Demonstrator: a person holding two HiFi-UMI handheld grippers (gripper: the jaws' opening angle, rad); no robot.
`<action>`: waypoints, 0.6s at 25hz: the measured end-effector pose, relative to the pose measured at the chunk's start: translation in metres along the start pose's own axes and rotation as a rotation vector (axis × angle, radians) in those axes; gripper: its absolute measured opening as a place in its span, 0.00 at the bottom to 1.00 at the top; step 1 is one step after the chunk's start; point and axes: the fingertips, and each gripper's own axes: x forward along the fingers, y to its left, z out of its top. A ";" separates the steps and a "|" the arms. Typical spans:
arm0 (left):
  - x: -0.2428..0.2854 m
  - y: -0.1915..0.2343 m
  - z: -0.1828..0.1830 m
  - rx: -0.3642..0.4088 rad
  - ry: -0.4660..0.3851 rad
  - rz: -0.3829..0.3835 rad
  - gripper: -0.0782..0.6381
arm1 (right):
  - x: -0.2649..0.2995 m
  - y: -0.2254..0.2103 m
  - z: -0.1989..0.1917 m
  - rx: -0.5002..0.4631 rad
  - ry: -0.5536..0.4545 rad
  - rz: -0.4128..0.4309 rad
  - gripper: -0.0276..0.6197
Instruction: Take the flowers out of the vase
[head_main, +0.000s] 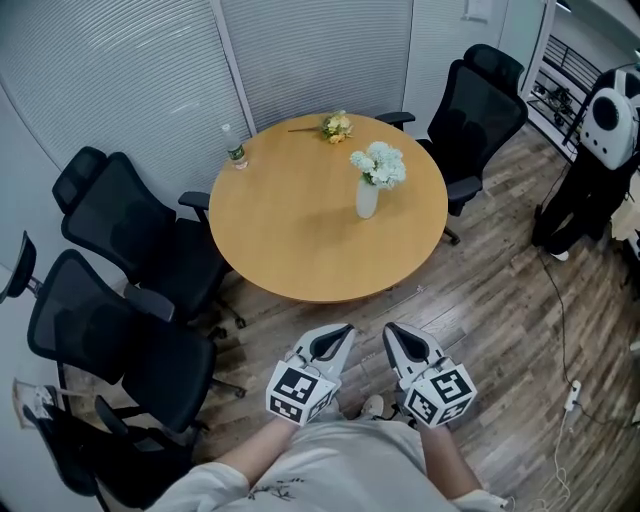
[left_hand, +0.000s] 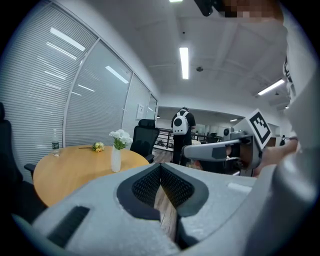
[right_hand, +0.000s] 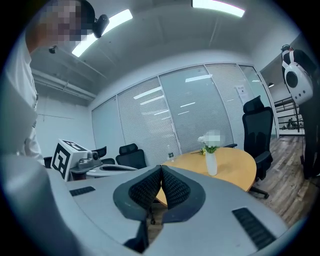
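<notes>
Facing the vase (head_main: 367, 199) of flowers (head_main: 379, 164) at twelve o'clock, the left gripper (head_main: 346, 329) and right gripper (head_main: 391, 330) hang closed and empty short of the table (head_main: 290, 235), seemingly poised to approach.

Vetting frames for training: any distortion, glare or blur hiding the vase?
Head view: sharp, evenly lit, vase clear on the table. Left gripper view: strong fisheye, dark corners, vase small but clear. Right gripper view: same fisheye; mosaic patch over the flowers.
</notes>
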 end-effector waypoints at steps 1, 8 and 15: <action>-0.003 0.002 0.000 0.002 -0.001 -0.002 0.12 | 0.000 0.003 0.000 0.002 -0.003 -0.003 0.05; -0.021 0.019 -0.008 0.012 0.002 -0.023 0.12 | 0.007 0.015 -0.011 0.030 -0.018 -0.043 0.05; -0.018 0.025 -0.012 0.008 0.013 -0.042 0.12 | 0.020 0.021 -0.015 0.045 -0.015 -0.035 0.05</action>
